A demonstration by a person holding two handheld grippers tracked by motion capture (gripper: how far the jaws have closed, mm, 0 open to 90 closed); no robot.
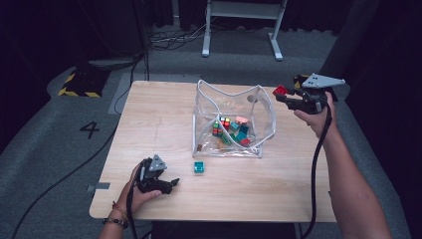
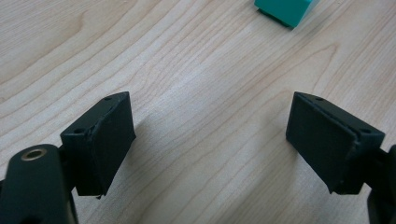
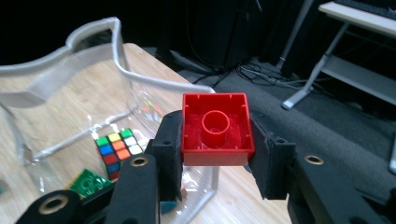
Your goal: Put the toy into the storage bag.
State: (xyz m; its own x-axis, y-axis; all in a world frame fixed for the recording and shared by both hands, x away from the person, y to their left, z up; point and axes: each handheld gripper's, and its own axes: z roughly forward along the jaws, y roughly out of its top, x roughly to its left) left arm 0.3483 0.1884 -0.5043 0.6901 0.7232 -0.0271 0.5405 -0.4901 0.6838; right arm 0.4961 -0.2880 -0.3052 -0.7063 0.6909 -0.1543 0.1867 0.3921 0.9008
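Over at the far right edge of the light wooden table (image 1: 149, 124), the right gripper (image 1: 284, 94) is holding a red hollow plastic building block (image 3: 215, 128) up in the air, jaws clamping on two opposite sides of it, the open underside with its round tube facing the gripper's camera. It's hanging just beside the rim of the clear plastic zip pouch (image 1: 263, 107), which is standing open mid-table with small multicoloured puzzle cubes (image 1: 225, 123) and teal blocks (image 1: 241, 133) lying in the bottom. One small teal plastic block (image 1: 199, 167) is sitting on the table by itself, just in front of the pouch. Down near the front edge, the left gripper (image 1: 169, 185) is resting low over the wood, jaws spread wide with only bare tabletop between them.
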